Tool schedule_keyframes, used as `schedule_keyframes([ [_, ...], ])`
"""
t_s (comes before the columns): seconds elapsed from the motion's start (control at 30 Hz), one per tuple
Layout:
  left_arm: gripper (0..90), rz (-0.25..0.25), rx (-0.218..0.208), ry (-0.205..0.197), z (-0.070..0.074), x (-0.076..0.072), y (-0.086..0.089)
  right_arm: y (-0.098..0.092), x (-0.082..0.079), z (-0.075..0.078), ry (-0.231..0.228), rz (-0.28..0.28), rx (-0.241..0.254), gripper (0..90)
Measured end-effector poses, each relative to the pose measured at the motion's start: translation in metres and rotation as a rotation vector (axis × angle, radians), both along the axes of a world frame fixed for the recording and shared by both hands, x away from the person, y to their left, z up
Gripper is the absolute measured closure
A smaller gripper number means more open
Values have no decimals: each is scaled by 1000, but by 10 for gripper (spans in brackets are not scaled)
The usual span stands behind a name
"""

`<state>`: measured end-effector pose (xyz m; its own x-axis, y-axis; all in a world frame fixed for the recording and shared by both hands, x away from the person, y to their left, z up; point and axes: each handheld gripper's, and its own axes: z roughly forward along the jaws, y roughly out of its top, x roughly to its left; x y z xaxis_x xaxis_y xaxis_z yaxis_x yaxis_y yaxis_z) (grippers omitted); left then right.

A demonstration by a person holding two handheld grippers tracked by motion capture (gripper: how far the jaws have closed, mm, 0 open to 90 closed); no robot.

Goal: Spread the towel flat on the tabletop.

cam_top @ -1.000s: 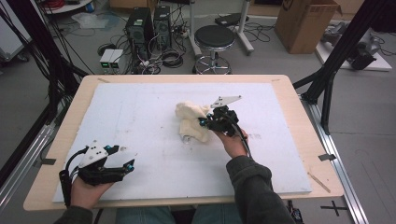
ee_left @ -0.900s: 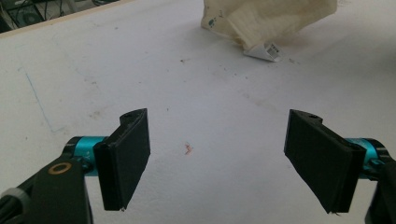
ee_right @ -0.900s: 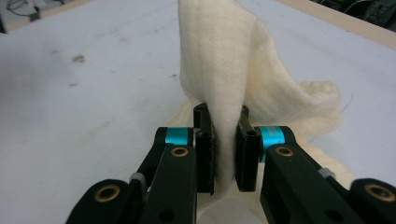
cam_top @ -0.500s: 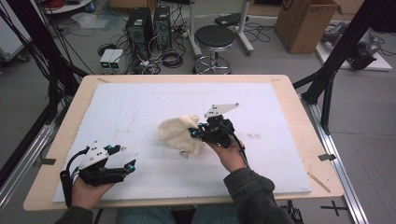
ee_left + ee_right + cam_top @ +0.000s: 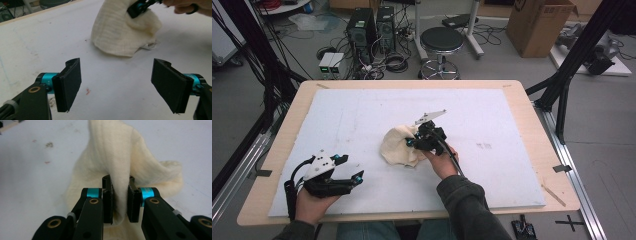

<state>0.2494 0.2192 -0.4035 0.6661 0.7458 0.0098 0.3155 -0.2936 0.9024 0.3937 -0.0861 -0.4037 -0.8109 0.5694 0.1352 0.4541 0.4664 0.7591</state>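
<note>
A cream cloth (image 5: 397, 146) lies bunched in a loose heap near the middle of the white board (image 5: 492, 115) that covers the wooden table (image 5: 532, 130). The right gripper (image 5: 411, 141) reaches into the heap from the person's side, and its right gripper view shows a fold of the cloth (image 5: 120, 170) standing up between the two black jaws, which are pinching it; the jaws have just been easing apart a little, yet the fold is between the pads and pressed by them. The rest of the cloth spreads out on the board behind and to both sides of the fold.

The left gripper (image 5: 357, 176) rests low at the near left of the board, well apart from the cloth. In the left gripper view its jaws stand spread wide with bare board between them, and the cloth (image 5: 120, 32) lies farther off with the right gripper (image 5: 136, 8) at its top.

Beyond the table, on the floor, stands a cardboard box (image 5: 539, 25) with its flaps open; what it holds cannot be made out. A round black stool (image 5: 442, 42) stands near the table's far edge.
</note>
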Motion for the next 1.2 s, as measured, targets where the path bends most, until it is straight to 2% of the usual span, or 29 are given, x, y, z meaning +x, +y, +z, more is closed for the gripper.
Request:
schedule_keyframes([
  [0.1, 260, -19, 4, 11, -2, 5, -9, 4, 8, -11, 29, -22, 1, 761],
  [0.2, 285, -48, -13, 31, -4, 10, -22, 4, 13, -16, 38, -15, 13, 698],
  [0.27, 310, -64, -9, 39, -5, 14, -31, 2, 12, -13, 37, -15, 35, 611],
  [0.33, 324, -81, -1, 55, -8, 19, -41, -1, 9, -6, 19, 1, 59, 553],
  [0.43, 372, -97, 12, 68, -13, 25, -56, -6, 3, 3, -7, 13, 64, 481],
  [0.5, 433, -114, 35, 74, -17, 30, -66, -14, -3, 9, -17, 25, 85, 462],
  [0.57, 463, -127, 38, 88, -21, 34, -74, -23, -9, 13, -44, 21, 99, 439],
  [0.7, 509, -153, 50, 105, -29, 44, -92, -44, -20, 16, -64, 18, 129, 431],
  [0.83, 512, -148, 75, 133, -36, 54, -103, -65, -32, 15, -78, 28, 154, 439],
  [0.9, 523, -143, 85, 141, -38, 58, -106, -73, -37, 11, -85, 44, 147, 476],
  [1.03, 570, -113, 101, 157, -41, 65, -107, -79, -38, -2, -80, 55, 85, 508],
  [1.13, 634, -96, 118, 168, -43, 69, -107, -78, -34, -8, -84, 51, 52, 513],
  [1.2, 682, -86, 128, 171, -43, 71, -106, -77, -28, -10, -105, 46, 48, 513],
])
